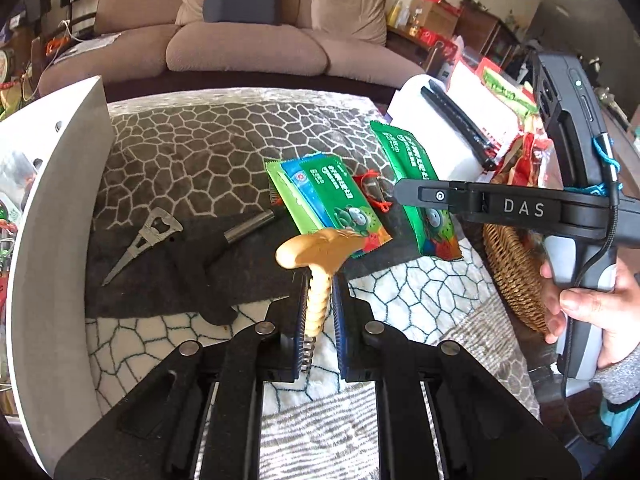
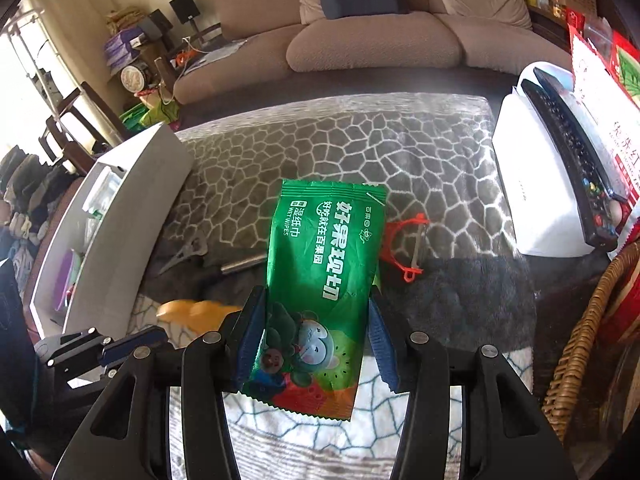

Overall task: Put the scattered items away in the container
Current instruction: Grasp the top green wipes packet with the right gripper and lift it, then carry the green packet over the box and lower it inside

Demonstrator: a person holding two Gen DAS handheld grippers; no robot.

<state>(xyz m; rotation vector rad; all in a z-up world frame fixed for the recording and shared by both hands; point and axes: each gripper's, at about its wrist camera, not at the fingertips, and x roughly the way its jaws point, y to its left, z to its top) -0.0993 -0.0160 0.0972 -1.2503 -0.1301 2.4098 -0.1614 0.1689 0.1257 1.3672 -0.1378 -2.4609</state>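
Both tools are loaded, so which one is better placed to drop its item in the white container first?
Left, probably. The left tool grips the gold corkscrew beside the white container; the right tool, holding the wipes packet, sits farther away.

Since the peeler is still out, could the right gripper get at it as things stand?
Probably not yet: the right gripper is shut on a wet wipes packet, though the red peeler lies uncovered just beyond.

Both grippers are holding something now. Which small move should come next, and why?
Probably carry the left gripper leftward to the white container and drop the gold corkscrew in. Its jaws are closed on the corkscrew and the container stands just to its left, nearer than to the right gripper, which holds the green wet wipes pack.
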